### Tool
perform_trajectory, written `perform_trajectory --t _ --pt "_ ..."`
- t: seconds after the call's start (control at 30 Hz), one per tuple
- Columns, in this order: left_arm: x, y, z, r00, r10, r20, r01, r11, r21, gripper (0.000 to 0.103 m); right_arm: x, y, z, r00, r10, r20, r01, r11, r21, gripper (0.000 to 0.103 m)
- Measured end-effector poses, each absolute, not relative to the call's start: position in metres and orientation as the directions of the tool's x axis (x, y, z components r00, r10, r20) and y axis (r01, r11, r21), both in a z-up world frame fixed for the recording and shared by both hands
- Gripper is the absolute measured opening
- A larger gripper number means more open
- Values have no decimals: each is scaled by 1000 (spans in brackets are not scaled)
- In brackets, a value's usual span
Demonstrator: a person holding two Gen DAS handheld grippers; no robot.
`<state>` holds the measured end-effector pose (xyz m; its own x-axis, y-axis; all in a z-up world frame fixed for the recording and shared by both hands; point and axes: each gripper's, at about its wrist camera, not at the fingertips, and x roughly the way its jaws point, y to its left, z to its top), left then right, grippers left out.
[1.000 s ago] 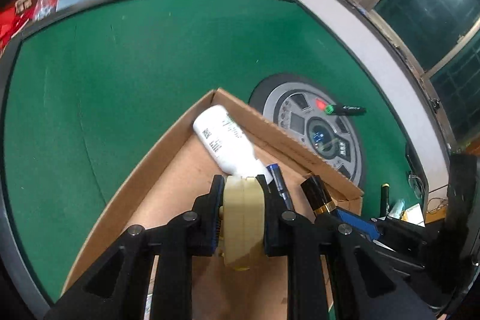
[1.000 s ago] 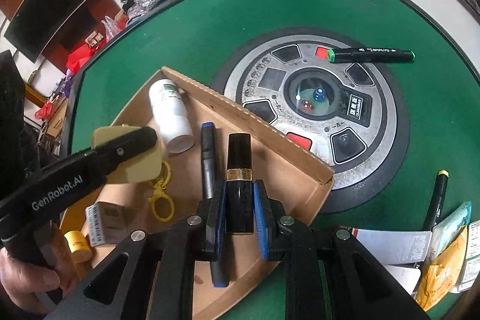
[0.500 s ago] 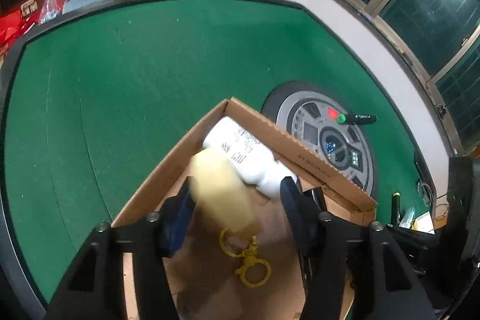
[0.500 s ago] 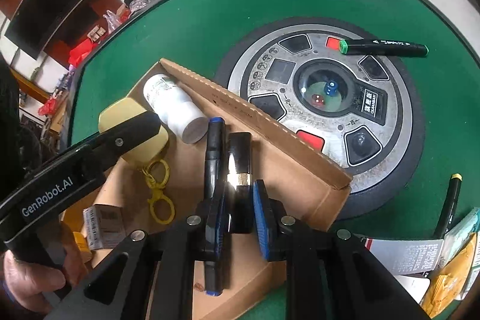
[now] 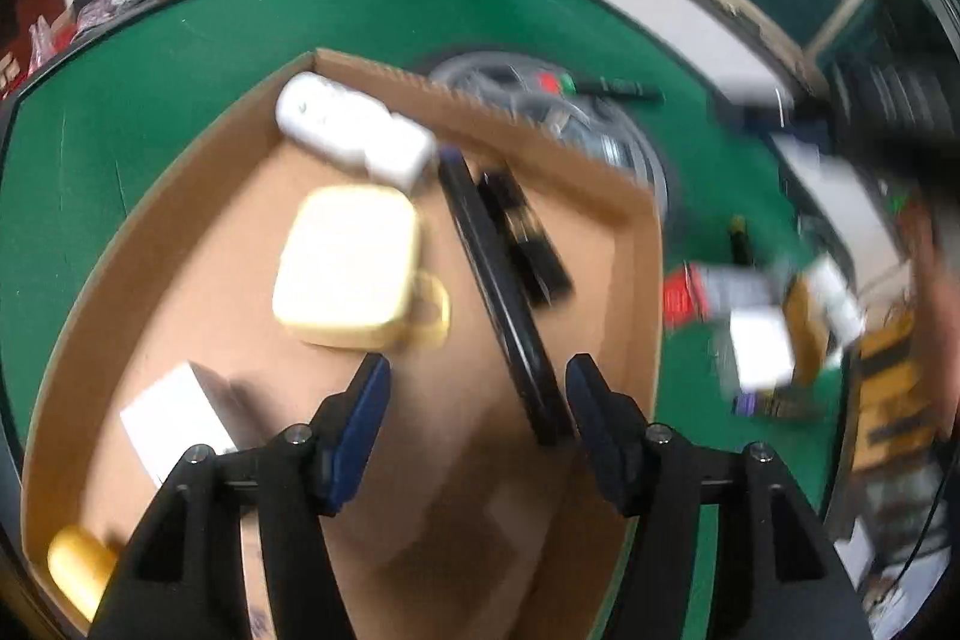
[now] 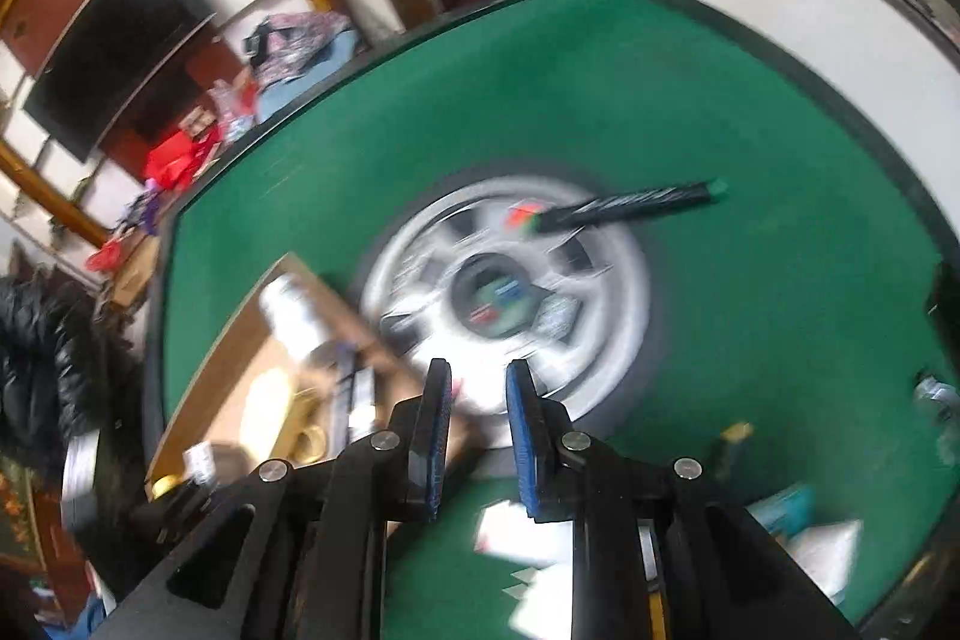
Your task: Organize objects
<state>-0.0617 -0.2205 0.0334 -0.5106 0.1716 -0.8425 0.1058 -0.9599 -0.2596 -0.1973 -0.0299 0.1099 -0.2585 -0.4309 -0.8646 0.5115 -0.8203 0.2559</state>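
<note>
Left gripper [image 5: 477, 400] released above cardboard box [image 5: 180, 232]; yellow case [image 5: 348, 265] lying at eleven o'clock. Right gripper [image 6: 477, 391] parted, empty, over green bench [image 6: 750, 160].

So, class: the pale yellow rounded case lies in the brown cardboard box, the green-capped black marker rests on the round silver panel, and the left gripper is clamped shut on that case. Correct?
Not quite. The left gripper is open and empty; the pale yellow rounded case lies loose in the brown cardboard box, as the left wrist view shows. The green-capped black marker does rest on the round silver panel.
</note>
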Motion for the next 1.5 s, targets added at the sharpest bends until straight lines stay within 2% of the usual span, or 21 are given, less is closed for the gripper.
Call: perform_trajectory --t 0.03,0.2,0.4,0.57,0.63,0.8,1.2,1.3,1.37,1.5 --pt "-54 -214 32 -505 155 -849 88 -969 -230 60 -208 -28 109 -261 -406 -876 503 -832 235 21" --pt "-28 -202 31 -478 169 -862 97 -965 -244 60 -260 -21 100 -294 -342 -893 469 -865 177 20" --pt "4 -175 33 -473 111 -874 81 -982 -168 60 -309 -43 85 -347 -311 -885 452 -882 133 20" --pt "14 -160 54 -537 -18 -843 92 -995 -37 63 -343 -68 70 -362 -274 -891 456 -886 87 20" --pt "16 -154 62 -560 -58 -826 97 -995 4 66 -349 -75 64 -365 -259 -894 465 -883 66 20" --pt "15 -141 69 -571 -61 -819 107 -994 0 68 -356 -81 44 -340 -203 -918 489 -872 11 20" --pt "-4 -111 74 -588 -60 -807 46 -998 41 69 -327 -45 33 -256 -193 -947 497 -867 43 23" --pt "-6 -107 75 -593 -39 -804 28 -999 28 70 -305 -32 34 -262 -173 -950 508 -861 17 28" --pt "-6 -104 76 -597 -31 -802 17 -1000 26 71 -291 -21 34 -259 -163 -952 505 -863 10 36" --pt "-6 -98 75 -598 -5 -801 -13 -1000 16 73 -259 6 35 -248 -152 -957 484 -875 14 46"
